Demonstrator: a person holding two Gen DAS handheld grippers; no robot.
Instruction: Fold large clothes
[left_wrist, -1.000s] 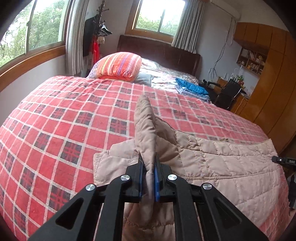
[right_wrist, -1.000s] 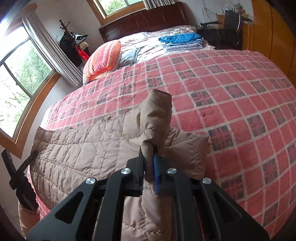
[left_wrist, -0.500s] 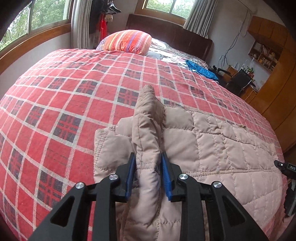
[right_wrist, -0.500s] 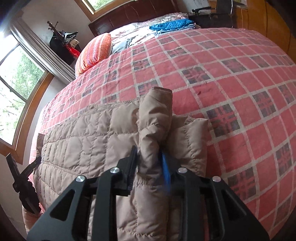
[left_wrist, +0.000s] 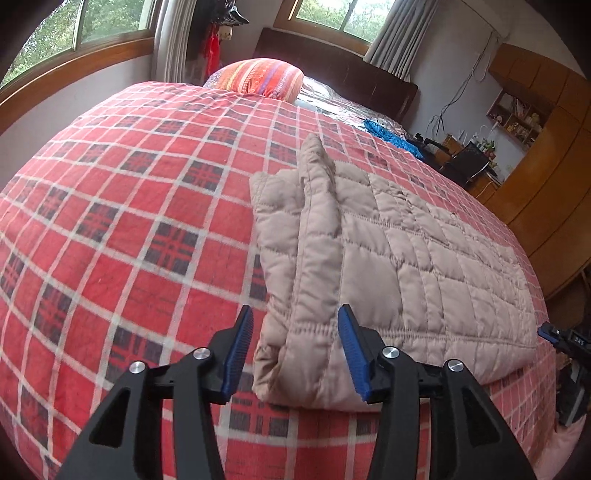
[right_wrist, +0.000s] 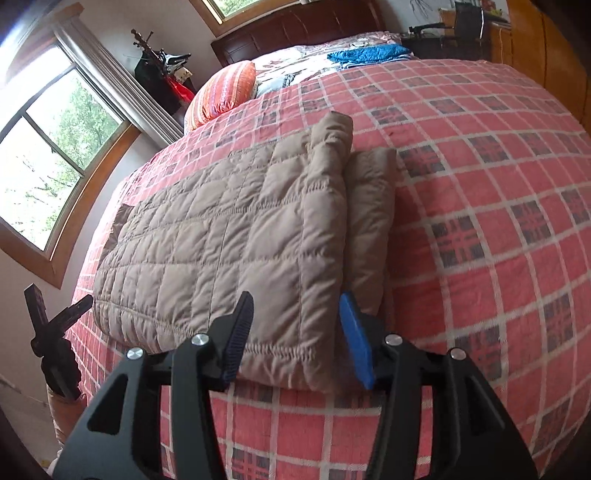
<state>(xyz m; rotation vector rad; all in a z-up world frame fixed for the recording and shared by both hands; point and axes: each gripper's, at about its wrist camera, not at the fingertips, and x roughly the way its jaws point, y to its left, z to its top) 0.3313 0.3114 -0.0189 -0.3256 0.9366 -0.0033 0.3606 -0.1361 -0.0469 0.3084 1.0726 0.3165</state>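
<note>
With both ends of the quilted tan jacket (left_wrist: 399, 266) now lying on the red plaid bedspread (left_wrist: 122, 229), the step in hand is judged to be the release and pull-back after a fold. The left gripper (left_wrist: 295, 349) is seen spread wide, blue pads either side of the jacket's left end, nothing clamped. The right gripper (right_wrist: 297, 338) is likewise wide open at the jacket's right end, nothing held; whether its pads brush the fabric cannot be told. The jacket is laid flat as a long band near the bed's front edge, with a raised ridge of fabric (left_wrist: 317, 173) standing up at the left end and a matching one (right_wrist: 332, 140) at the right.

To do the step well, both grippers should be drawn straight back, so the pads are not dragged across the hem and the fold is not pulled open. The ridges are judged likely to spring up, padding being bulky; they should be pressed flat before any next fold. The next grasp would best be taken at the corners, both layers caught together. A striped pillow (left_wrist: 258, 77) and blue folded cloth (right_wrist: 369, 53) lie well apart, no obstruction.
</note>
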